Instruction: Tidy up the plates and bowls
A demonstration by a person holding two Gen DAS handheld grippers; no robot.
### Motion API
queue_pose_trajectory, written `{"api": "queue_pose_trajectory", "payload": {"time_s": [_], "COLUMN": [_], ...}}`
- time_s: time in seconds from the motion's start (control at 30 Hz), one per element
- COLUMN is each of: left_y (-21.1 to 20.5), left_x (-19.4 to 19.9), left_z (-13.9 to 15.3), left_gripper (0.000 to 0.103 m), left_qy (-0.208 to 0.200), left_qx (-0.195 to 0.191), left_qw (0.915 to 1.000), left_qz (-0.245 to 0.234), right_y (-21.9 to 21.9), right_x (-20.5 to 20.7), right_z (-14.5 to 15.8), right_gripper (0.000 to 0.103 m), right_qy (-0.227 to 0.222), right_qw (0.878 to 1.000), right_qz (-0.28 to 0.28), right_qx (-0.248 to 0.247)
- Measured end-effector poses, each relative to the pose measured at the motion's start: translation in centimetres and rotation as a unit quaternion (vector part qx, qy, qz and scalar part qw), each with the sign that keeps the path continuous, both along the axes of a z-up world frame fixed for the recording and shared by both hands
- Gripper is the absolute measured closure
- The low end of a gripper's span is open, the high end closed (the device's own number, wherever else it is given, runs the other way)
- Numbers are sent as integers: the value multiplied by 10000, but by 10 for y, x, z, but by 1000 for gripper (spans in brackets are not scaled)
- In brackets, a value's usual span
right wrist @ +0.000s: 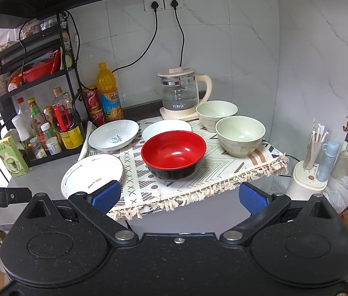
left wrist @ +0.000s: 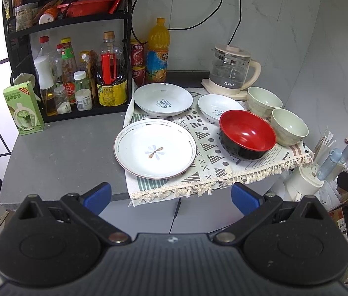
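on the patterned cloth [left wrist: 206, 157] at the right end of the grey worktop [left wrist: 63, 153] sit all six pieces, none stacked. flower plate [left wrist: 155, 148] lies nearest the front edge, left side, its rim partly overhanging the cloth onto bare worktop. behind it a deeper white dish [left wrist: 163, 99] with a dark print; to its right a smaller white dish [left wrist: 219, 107], partly hidden by the red-and-black bowl [left wrist: 247, 134]. two pale green bowls [right wrist: 240, 135] stand close together at the far right, just beside the glass kettle [right wrist: 182, 93].

left hand-held gripper [left wrist: 171, 197]: jaws spread wide, nothing between the blue pads, held off the front edge of the worktop. right hand-held gripper [right wrist: 179, 196]: same, wide and empty, facing the red-and-black bowl.

handling judgement: plates and dishes look glazed ceramic, so stiff, slick, chip-prone, moderately heavy. best pinched across the rim, one pad above and one below; the flower plate's overhanging edge offers the easiest entry. red-and-black bowl looks lacquered or plastic, probably lighter, glossy and slippery; grip over the wall at the rim. green bowls likely nest; take one by the rim wall. cloth is loose and fringed, may drag if a piece is slid.
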State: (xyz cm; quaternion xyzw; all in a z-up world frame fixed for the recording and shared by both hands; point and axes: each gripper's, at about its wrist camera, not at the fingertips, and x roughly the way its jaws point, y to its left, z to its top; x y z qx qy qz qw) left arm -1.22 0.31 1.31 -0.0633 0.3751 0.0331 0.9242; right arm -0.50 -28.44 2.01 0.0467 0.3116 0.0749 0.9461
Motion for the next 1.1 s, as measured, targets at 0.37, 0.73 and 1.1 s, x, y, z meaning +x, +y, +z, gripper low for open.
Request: {"api": "queue_pose_trajectory", "payload": {"time_s": [0.37, 0.73, 1.1], "left_y": [-4, -4, -5], "left_x": [-2, -5, 2], "left_z": [1, 1, 2], "left_gripper": [1, 1, 1], "left_qy": [-37, -43, 25], "left_qx": [20, 34, 61], "left_qw": [10000, 10000, 10000], "left_qz": [10, 20, 25], "right_y": [-2, -2, -5], "right_x": [-2, -4, 2], "right_z": [2, 2, -2], "right_gripper": [0, 0, 0], "right_qy": [-39, -54, 14], "right_qw": [10000, 10000, 10000], "right_qz": [59, 66, 16], "right_qx": [-41, -47, -81]}}
